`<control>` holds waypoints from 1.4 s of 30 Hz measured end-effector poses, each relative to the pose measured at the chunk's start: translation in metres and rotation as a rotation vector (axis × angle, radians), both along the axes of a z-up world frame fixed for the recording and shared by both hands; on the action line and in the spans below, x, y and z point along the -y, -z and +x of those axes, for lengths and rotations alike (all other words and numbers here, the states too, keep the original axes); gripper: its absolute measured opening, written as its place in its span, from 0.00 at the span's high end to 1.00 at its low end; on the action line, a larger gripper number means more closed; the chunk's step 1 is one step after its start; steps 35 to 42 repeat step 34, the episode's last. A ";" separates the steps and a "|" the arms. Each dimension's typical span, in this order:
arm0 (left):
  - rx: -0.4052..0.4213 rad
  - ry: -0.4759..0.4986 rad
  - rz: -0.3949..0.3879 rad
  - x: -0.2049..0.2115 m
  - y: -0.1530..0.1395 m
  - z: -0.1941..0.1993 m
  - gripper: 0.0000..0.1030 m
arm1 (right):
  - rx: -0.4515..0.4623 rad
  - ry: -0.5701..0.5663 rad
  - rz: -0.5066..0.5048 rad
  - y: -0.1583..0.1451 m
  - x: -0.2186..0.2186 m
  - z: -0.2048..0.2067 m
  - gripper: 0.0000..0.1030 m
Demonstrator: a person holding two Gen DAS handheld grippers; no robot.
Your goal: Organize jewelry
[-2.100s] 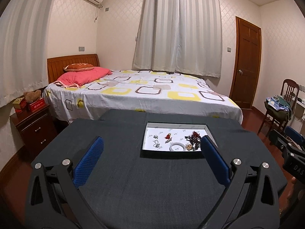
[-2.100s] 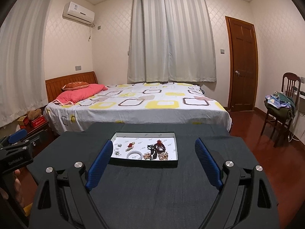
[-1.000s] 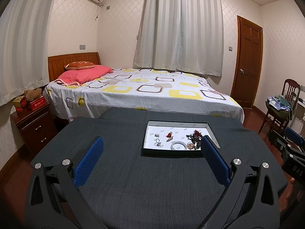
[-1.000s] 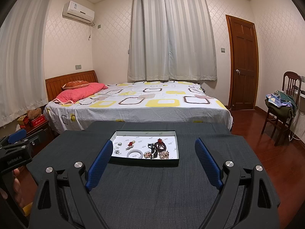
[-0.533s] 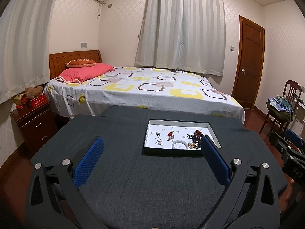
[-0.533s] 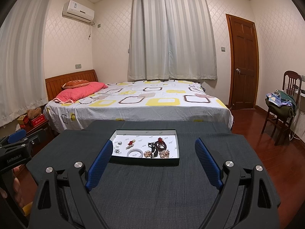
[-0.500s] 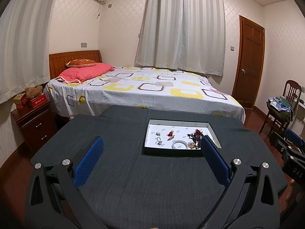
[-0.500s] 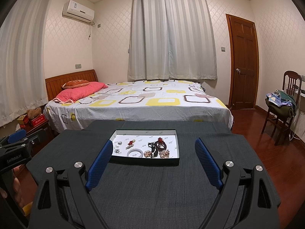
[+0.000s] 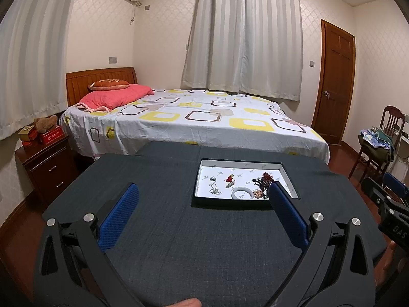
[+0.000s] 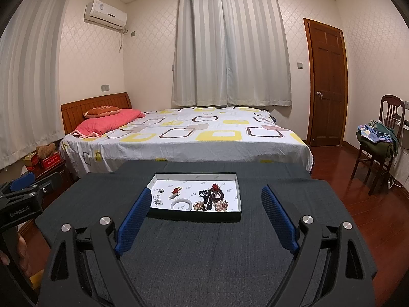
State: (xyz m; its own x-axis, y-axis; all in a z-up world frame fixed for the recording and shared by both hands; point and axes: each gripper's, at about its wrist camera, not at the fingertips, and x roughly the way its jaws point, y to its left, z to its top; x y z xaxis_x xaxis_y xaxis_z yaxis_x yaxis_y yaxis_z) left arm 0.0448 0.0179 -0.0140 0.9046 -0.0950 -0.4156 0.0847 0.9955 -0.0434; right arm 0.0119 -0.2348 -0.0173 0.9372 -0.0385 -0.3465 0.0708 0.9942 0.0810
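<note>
Change logged: my left gripper and right gripper have edged nearer the jewelry tray; nothing else differs.

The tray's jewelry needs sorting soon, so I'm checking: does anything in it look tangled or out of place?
Yes: in the tray, dark bead strands lie heaped in a tangle at its right, overlapping each other, while the white bangle lies apart.

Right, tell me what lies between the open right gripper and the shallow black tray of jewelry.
Only bare dark grey tablecloth lies between the right gripper and the shallow black tray. The right wrist view shows this stretch; nothing rests on it.
</note>
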 end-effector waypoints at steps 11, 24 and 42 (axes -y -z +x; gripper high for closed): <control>-0.021 0.037 0.010 0.004 0.005 0.001 0.04 | -0.004 -0.002 0.001 0.002 0.000 0.002 0.18; -0.077 0.019 -0.038 0.000 0.022 0.026 0.04 | -0.036 0.001 0.016 0.019 -0.001 0.013 0.18; -0.171 -0.079 0.059 -0.012 0.083 0.137 0.04 | -0.097 0.092 -0.017 0.062 0.036 0.076 0.18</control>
